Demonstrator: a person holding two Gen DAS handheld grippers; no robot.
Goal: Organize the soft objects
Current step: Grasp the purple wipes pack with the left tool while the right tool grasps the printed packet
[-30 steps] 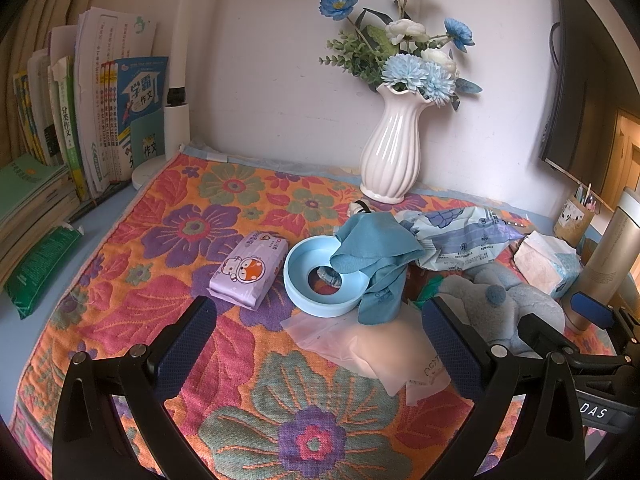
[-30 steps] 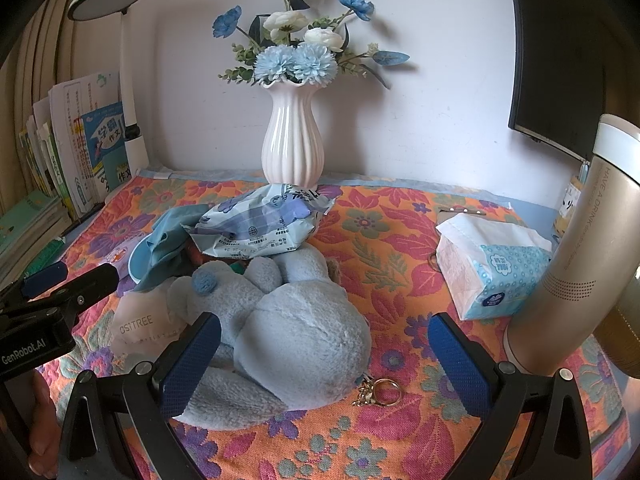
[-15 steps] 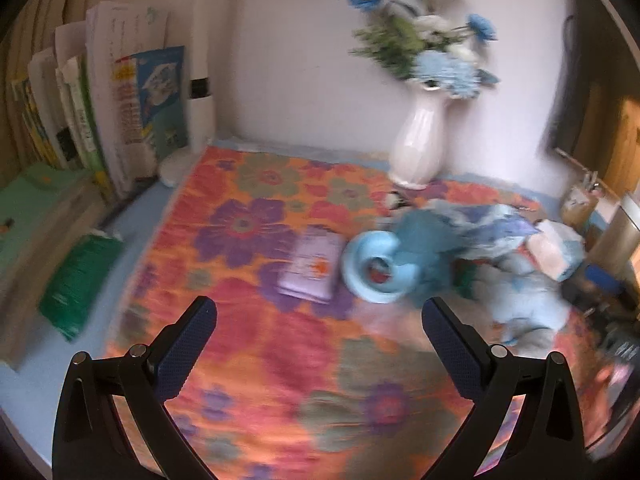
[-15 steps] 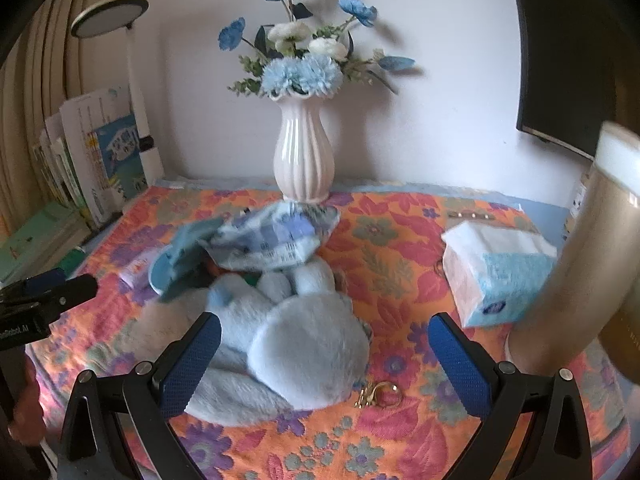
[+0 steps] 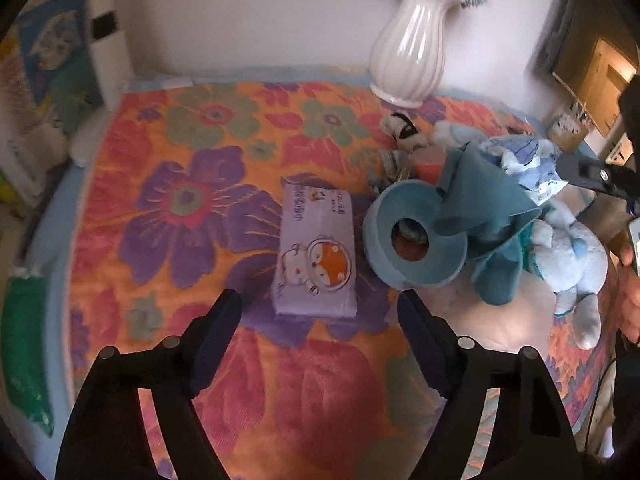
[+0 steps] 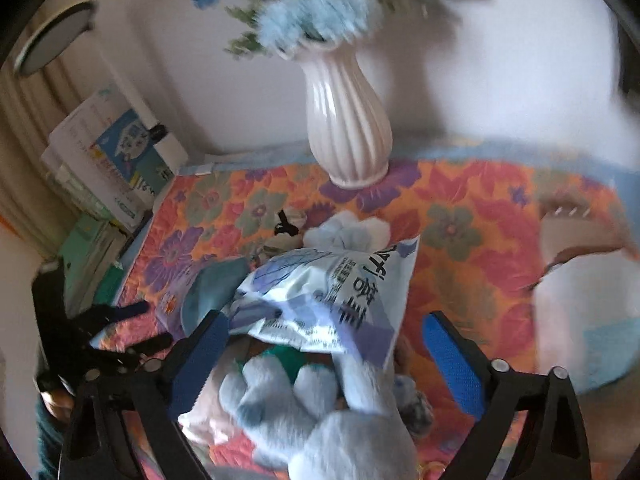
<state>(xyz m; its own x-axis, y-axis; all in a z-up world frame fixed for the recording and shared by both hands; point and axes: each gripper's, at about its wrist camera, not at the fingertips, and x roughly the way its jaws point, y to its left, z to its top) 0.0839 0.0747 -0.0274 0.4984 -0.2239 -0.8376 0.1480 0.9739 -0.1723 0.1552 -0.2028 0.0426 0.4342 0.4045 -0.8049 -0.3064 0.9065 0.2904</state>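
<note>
A purple tissue pack (image 5: 314,248) with a cartoon fox lies flat on the flowered cloth (image 5: 180,200). My left gripper (image 5: 318,312) hovers just short of its near end, jaws closing, pads not touching it. To the pack's right sit a blue bowl (image 5: 416,240), a teal cloth (image 5: 480,216) draped on its rim, and a light-blue plush toy (image 5: 572,256). My right gripper (image 6: 326,336) points down over the plush toy (image 6: 320,400). A printed blue-white plastic pack (image 6: 340,292) lies between its closing jaws, not pressed.
A white ribbed vase (image 6: 348,120) of blue flowers stands at the back by the wall. Books (image 6: 112,152) and a desk lamp (image 6: 52,36) line the left side. A blurred tissue pack (image 6: 580,320) sits at the right. A green packet (image 5: 24,340) lies off the cloth's left edge.
Both grippers have tipped downward and moved in. The left now stands over the purple pack, the right over the printed pack and plush. Both pairs of jaws are narrower.
</note>
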